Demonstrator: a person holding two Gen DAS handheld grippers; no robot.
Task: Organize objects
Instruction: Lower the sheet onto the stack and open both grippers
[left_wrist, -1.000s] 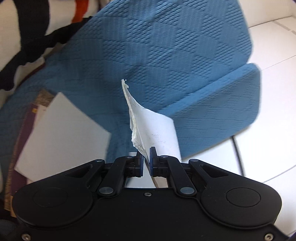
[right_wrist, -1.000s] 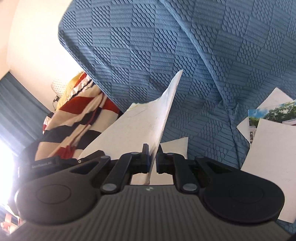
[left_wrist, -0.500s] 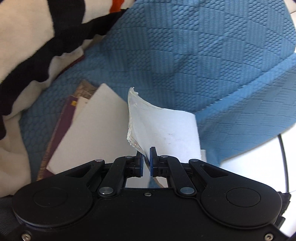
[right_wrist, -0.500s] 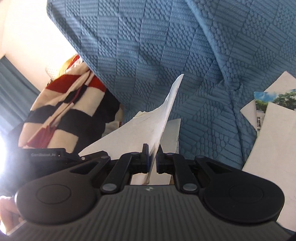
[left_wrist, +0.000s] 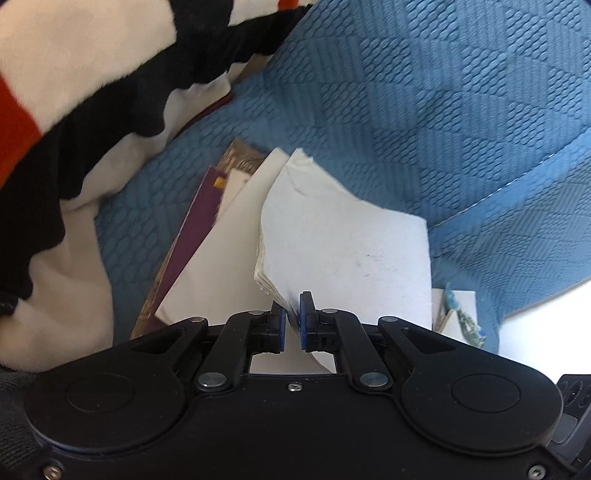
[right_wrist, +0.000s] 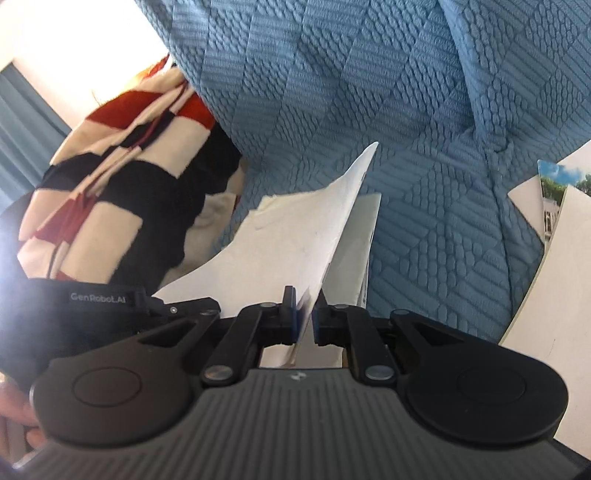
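A stack of white paper sheets (left_wrist: 343, 251) with a ragged far edge hangs just above a pile on the blue quilted cover (left_wrist: 424, 110). My left gripper (left_wrist: 291, 325) is shut on the stack's near edge. In the right wrist view the same paper stack (right_wrist: 295, 240) stands edge-on, and my right gripper (right_wrist: 304, 321) is shut on its near corner with a narrow gap showing beside the sheets. The pile below holds a white sheet (left_wrist: 221, 266) on a purple book (left_wrist: 195, 229).
A striped black, white and red blanket (left_wrist: 74, 92) lies left of the pile. A photo card (right_wrist: 554, 192) and another white sheet (right_wrist: 554, 295) lie to the right on the cover. A small picture card (left_wrist: 458, 310) sits by the cover's edge. A hand (right_wrist: 14, 413) shows at the lower left.
Both grippers have come down with the paper stack toward the pile, and the left view has tipped downward. The gap between the right jaws looks slightly wider.
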